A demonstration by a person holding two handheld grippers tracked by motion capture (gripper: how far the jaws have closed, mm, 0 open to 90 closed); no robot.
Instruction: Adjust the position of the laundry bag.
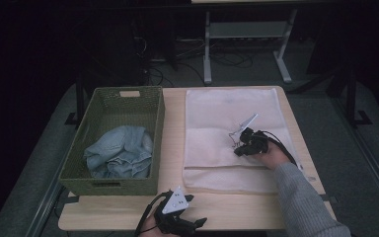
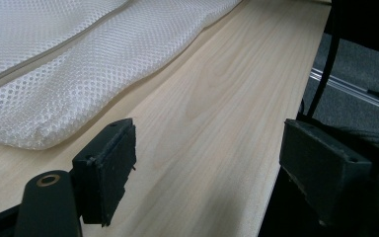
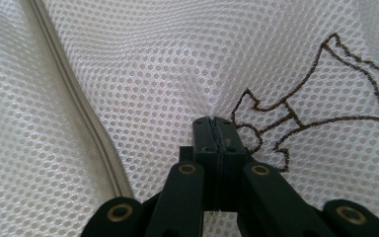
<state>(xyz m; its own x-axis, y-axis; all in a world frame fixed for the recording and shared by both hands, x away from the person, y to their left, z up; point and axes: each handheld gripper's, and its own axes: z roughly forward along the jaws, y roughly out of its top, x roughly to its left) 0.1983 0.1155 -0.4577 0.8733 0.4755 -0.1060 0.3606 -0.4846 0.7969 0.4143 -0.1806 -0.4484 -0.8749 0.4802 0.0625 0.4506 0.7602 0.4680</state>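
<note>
At the near edge of the table (image 1: 128, 212), the left gripper (image 1: 190, 226) is held with its jaws wide apart, and nothing is between them. Farther in, the white mesh laundry bag (image 1: 217, 123) is spread flat on the table. A fold of its mesh is pinched by the right gripper (image 3: 216, 129), whose jaws are pressed together. Beside it, jeans (image 1: 121, 155) are lying in the green basket (image 1: 158, 123).

This looks like a lab or test room rather than a home. A plain pale wooden tabletop (image 1: 172, 210) stands on grey carpet (image 1: 355, 168), with loose cables (image 1: 187, 54) on the floor and a bare metal table frame (image 1: 246, 44) beyond its far edge in a dark surround.
</note>
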